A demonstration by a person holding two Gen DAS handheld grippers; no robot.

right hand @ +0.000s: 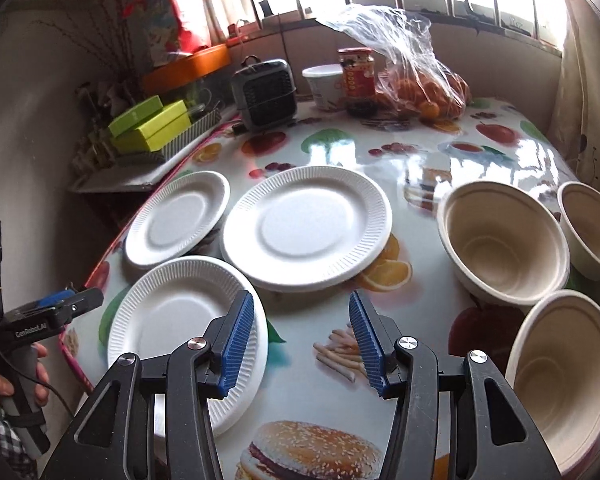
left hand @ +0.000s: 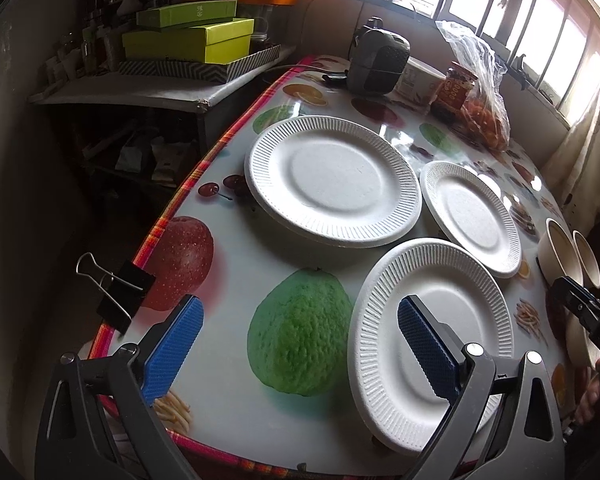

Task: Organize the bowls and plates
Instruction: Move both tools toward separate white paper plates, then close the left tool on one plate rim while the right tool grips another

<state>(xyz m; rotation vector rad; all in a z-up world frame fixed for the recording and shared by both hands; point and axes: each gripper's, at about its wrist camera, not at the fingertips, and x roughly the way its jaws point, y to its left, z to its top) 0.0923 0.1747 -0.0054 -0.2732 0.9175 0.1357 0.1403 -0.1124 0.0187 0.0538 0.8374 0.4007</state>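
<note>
Three white paper plates and three beige paper bowls spread over a glossy fruit-print table under a bright row of windows

At near left, by the table edge, the near plate; beyond it, at far left, the far-left plate, with the middle plate just to its right, its rim close to both others

On the right side, the large bowl, upright, well apart from the plates; the far-right bowl just beside it; the near bowl at the near right corner, tipped toward the camera

Right gripper hovering above bare tablecloth between the near plate and the near bowl, blue pads partly spread, nothing between them, left pad overlapping the near plate's rim in view

Left gripper poised over the near-left corner, jaws spread wide and empty, right pad above the near plate, left pad beside a binder clip clamped on the table edge

At the far end: a small grey fan, a white tub, a red-labelled jar and a clear bag of oranges; green boxes on a side shelf at left
</note>
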